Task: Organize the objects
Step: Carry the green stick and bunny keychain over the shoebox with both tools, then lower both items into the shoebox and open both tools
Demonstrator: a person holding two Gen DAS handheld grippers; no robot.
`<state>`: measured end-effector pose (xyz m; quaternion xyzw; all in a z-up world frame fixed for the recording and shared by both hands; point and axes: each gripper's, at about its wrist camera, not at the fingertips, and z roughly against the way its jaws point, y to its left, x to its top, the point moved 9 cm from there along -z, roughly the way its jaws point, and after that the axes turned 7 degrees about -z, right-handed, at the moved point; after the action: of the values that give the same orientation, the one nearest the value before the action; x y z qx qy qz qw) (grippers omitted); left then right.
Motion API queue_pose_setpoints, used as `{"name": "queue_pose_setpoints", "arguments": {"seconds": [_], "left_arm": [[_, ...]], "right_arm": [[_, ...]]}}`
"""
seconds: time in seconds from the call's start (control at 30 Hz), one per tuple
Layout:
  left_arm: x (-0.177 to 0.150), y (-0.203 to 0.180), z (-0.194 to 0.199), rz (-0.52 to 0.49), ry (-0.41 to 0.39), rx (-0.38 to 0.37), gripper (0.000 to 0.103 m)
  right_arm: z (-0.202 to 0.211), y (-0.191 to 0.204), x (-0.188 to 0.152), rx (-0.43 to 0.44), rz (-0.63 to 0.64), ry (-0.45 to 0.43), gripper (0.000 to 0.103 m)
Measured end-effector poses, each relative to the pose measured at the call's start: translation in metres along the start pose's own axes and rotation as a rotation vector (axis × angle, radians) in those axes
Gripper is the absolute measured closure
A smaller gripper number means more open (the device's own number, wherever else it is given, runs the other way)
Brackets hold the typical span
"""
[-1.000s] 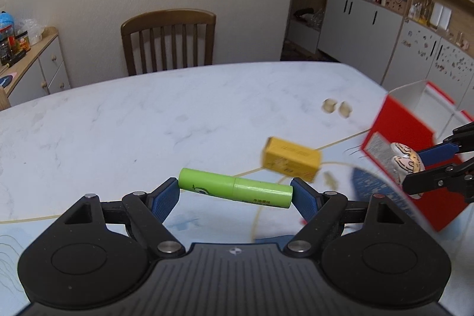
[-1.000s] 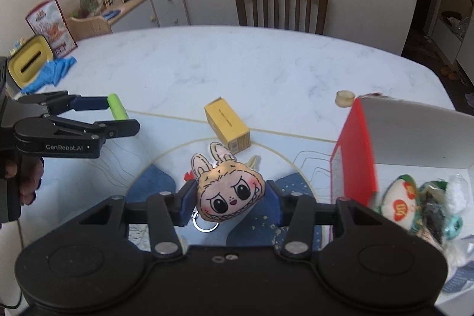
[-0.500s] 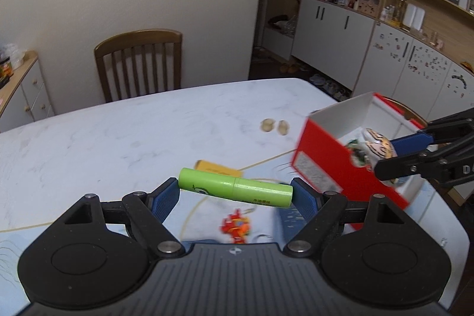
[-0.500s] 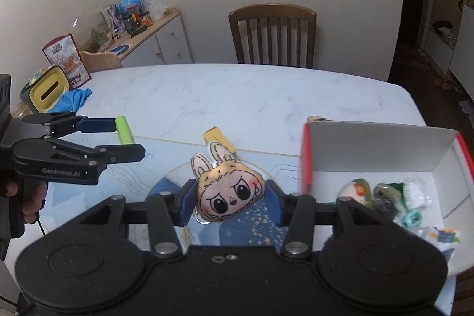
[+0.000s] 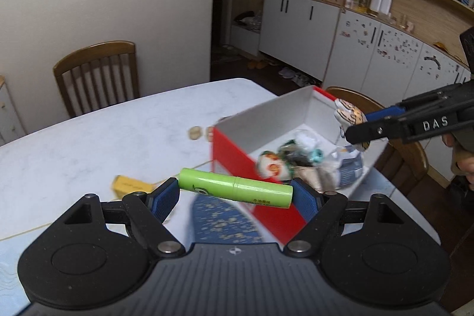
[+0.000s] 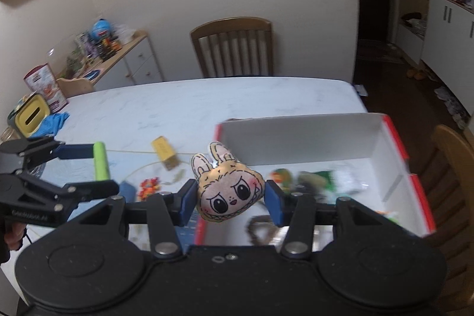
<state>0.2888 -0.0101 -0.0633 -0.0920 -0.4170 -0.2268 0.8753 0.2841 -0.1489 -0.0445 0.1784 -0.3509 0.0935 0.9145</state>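
While both of our hands carried their loads toward the red box [image 5: 268, 215], the relation that mattered was how each held thing lay against the box's open top. Our left gripper [image 5: 235, 193] had its fingers clamped on the two ends of a green tube [image 5: 235, 188], so the tube's long axis ran straight across from one finger to the other. In the left wrist view the tube hung in the air over the near red wall of the box, with the white inside and its jumble of small items beyond and to the right. We judged that this load was not yet clear of that wall.

Our right gripper [image 6: 231, 197] had its fingers clamped on the sides of a small plush rabbit-eared face [image 6: 229, 191], held upright and facing the camera. In the right wrist view it hung at the box's near left corner; in the left wrist view it appeared above the far side of the box, so we judged the right hand the nearer to a drop.

The box stood at the counter's [image 6: 207, 99] right end, close to its edge. A small yellow box [image 6: 164, 151] and a little orange toy [image 6: 148, 187] lay on the counter left of the red box, not yet put away. Both views were somewhat blurred.
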Motion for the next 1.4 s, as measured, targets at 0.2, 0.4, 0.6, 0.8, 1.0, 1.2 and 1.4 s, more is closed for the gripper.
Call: {"name": "queue_pose_setpoints", "arguments": {"seconds": [0.2, 0.4, 0.6, 0.8, 1.0, 1.2, 1.4], "left_arm": [[0.013, -0.039, -0.022, -0.027, 0.011, -0.022, 0.021], [0.025, -0.074, -0.046, -0.060, 0.025, -0.031, 0.021], [0.034, -0.097, -0.080, -0.073, 0.053, -0.026, 0.021], [0.036, -0.110, -0.117, -0.082, 0.105, -0.009, 0.021], [0.033, -0.115, -0.150, -0.042, 0.167, 0.009, 0.021], [0.029, -0.116, -0.176, -0.031, 0.223, 0.040, 0.021], [0.025, -0.117, -0.194, -0.034, 0.270, 0.061, 0.021]], "right_arm": [[0.016, -0.048, 0.003, -0.031, -0.021, -0.018, 0.056], [0.018, -0.089, 0.007, -0.059, -0.029, -0.018, 0.055], [0.007, -0.122, 0.012, -0.079, -0.032, -0.005, 0.055], [-0.018, -0.141, 0.018, -0.079, -0.026, 0.033, 0.055], [-0.049, -0.149, 0.021, -0.083, -0.020, 0.076, 0.055], [-0.087, -0.153, 0.018, -0.096, 0.002, 0.143, 0.055], [-0.112, -0.156, 0.005, -0.110, 0.010, 0.201, 0.055]]}}
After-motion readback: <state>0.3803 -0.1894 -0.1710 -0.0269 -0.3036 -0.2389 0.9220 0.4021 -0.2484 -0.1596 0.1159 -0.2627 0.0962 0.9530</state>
